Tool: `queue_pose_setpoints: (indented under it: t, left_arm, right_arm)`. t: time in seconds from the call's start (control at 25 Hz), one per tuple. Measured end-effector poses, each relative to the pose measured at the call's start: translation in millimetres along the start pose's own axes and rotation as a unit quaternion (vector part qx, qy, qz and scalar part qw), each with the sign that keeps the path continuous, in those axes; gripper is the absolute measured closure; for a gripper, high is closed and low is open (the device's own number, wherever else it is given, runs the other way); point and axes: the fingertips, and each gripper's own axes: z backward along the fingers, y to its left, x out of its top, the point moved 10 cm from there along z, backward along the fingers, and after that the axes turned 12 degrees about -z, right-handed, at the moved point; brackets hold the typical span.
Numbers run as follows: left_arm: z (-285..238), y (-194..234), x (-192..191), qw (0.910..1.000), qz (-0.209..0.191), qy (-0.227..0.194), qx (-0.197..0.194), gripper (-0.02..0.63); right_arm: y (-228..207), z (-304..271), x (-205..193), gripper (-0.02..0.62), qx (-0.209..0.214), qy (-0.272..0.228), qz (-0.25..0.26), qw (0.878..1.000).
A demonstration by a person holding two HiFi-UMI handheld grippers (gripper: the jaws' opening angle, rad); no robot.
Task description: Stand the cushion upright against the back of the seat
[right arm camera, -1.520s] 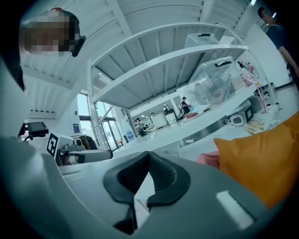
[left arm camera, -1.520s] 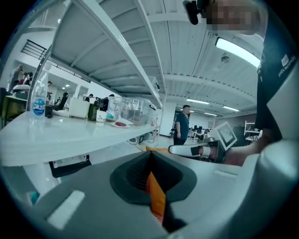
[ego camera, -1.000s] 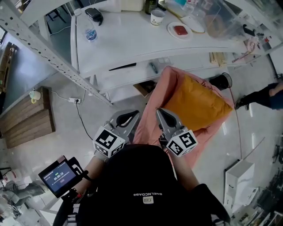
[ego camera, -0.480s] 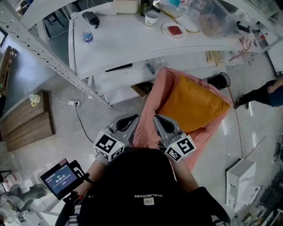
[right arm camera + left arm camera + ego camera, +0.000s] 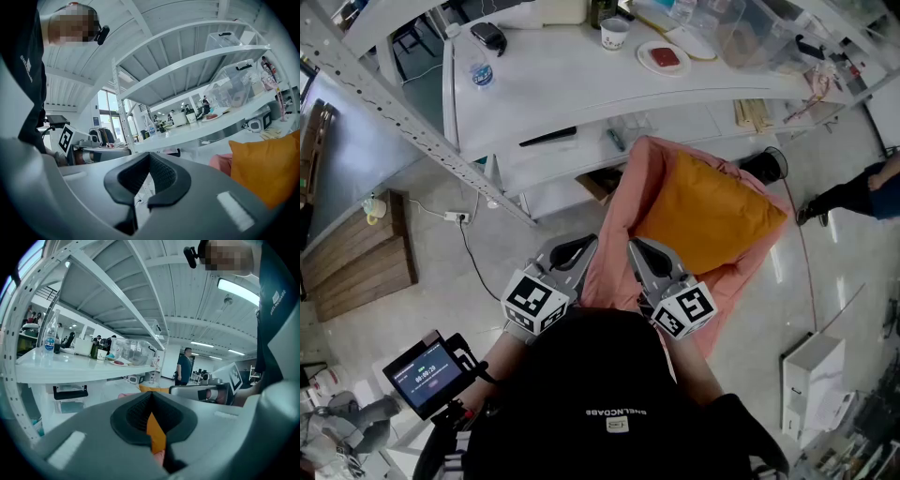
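An orange cushion (image 5: pixel 710 214) rests on a pink seat (image 5: pixel 622 217), towards its far side, with its broad face tilted up towards me. In the right gripper view the cushion (image 5: pixel 268 169) rises above the pink seat (image 5: pixel 220 162) at the right. My left gripper (image 5: pixel 579 247) and right gripper (image 5: pixel 637 247) hover side by side at the seat's near edge, both shut and empty, short of the cushion. Through the left gripper (image 5: pixel 151 397) a strip of orange cushion (image 5: pixel 155 433) shows. The right gripper (image 5: pixel 149 158) points past the seat's left side.
Beyond the seat stands a white table (image 5: pixel 572 84) with a bottle (image 5: pixel 482 73), a cup (image 5: pixel 613 34) and a plate (image 5: pixel 664 58). A slanted metal rack post (image 5: pixel 403 122) and a wooden bench (image 5: pixel 356 253) are at the left. A person's leg (image 5: pixel 853 192) is at the right, with a white box (image 5: pixel 811 380) lower right.
The right gripper has shifted slightly sideways. Both grippers stay shut and the cushion has not moved.
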Motion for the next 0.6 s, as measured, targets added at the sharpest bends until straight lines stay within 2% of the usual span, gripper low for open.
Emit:
queue_pose_setpoints:
  t: [0.32,0.6]
  left_arm:
    - [-0.8,-1.8,-1.1,1.0,-0.001,-0.001,-0.004,0.594]
    - [-2.3,-6.8,2.4,0.9994,-0.016,-0.022,-0.02,0.594]
  right_arm:
    - [-2.4,2.5,-2.2,0.589,-0.002,0.001,-0.004,1.0]
    - [-2.0,-1.6,-4.8,0.589,0.001,0.005,-0.007,1.0]
